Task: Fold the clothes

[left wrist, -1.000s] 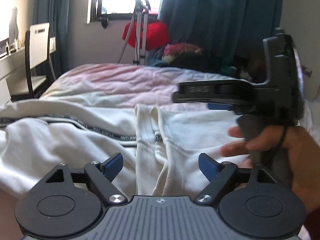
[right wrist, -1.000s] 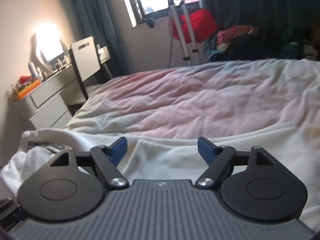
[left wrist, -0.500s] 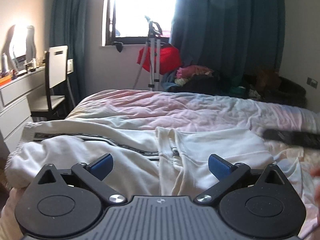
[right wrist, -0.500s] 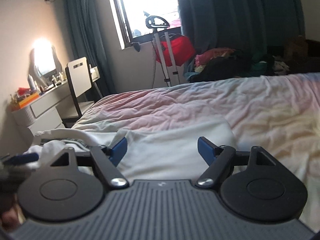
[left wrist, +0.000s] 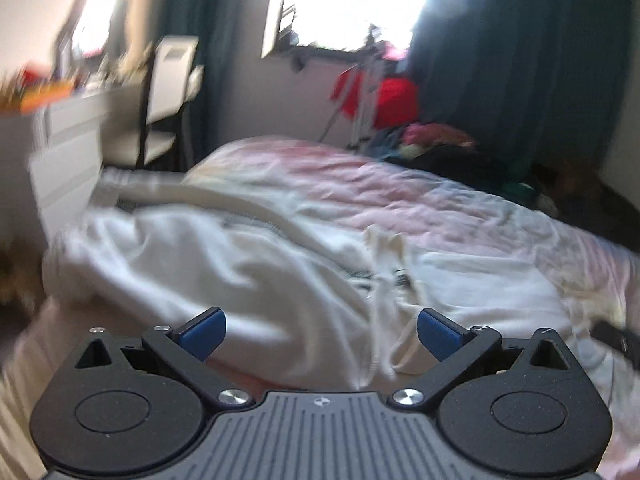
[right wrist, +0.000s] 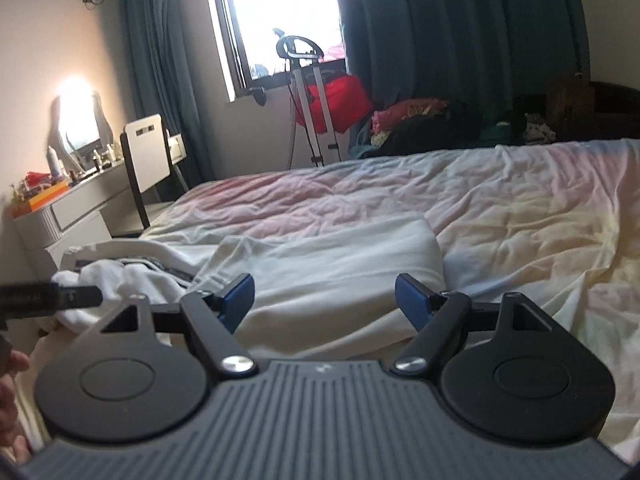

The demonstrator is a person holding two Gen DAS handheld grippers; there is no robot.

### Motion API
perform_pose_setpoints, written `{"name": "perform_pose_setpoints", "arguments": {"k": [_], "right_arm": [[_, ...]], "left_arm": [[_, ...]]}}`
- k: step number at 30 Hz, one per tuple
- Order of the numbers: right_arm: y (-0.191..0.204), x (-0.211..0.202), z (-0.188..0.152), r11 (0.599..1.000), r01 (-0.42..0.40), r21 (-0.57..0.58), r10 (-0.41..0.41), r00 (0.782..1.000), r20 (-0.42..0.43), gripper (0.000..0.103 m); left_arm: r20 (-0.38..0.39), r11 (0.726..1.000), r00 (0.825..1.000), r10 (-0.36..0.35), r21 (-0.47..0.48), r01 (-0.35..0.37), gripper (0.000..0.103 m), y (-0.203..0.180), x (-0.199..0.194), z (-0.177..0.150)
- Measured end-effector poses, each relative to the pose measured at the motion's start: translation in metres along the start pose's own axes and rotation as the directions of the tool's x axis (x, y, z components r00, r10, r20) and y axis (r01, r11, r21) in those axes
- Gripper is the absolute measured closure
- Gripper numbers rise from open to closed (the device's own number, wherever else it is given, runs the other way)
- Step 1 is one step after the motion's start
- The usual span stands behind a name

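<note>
left wrist: low at the bed's (left wrist: 460, 208) near edge, facing the window (left wrist: 352, 0) (blurred) | right wrist: same heading, further right | shared: bed, window, chair (right wrist: 146, 160)

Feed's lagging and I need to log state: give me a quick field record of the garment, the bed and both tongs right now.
garment: white fabric garment with dark printed trim, partly bunched, lying on the bed
bed: pink-and-cream rumpled bedcover
left tongs: open, empty, over the garment's near edge
right tongs: open, empty, facing the flatter folded part
image: left view motion-blurred
</note>
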State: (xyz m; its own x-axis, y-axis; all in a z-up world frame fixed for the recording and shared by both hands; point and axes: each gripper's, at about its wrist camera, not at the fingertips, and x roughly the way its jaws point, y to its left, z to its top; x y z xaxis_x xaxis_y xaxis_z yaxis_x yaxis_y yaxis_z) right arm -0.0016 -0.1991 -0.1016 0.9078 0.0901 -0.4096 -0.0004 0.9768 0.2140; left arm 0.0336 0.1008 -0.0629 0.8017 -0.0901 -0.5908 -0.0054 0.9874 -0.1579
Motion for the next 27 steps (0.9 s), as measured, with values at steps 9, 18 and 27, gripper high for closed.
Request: {"name": "perform_pose_setpoints", "arguments": {"k": [9,18,27], "right_arm": [[0.002,0.019,-0.013,1.000,-0.006,0.014,0.006,0.998,-0.061,0.024],[0.003,0.035,-0.025,1.000,-0.005,0.026,0.008,0.994,-0.113,0.024],[0.017,0.052,-0.033,1.000,-0.013,-0.026,0.010,0.994,-0.112,0.024]], "left_arm": [[-0.239,0.754,0.959,-0.155,-0.655,-0.041,0.001,0.109,0.062,-0.013],[-0.221,0.662,0.975,-0.040,-0.737,-0.139,0.004,0.165,0.082,0.008],[-0.153,0.678,0.981,0.117,-0.710,-0.192,0.030,0.217,0.098,0.038]]}}
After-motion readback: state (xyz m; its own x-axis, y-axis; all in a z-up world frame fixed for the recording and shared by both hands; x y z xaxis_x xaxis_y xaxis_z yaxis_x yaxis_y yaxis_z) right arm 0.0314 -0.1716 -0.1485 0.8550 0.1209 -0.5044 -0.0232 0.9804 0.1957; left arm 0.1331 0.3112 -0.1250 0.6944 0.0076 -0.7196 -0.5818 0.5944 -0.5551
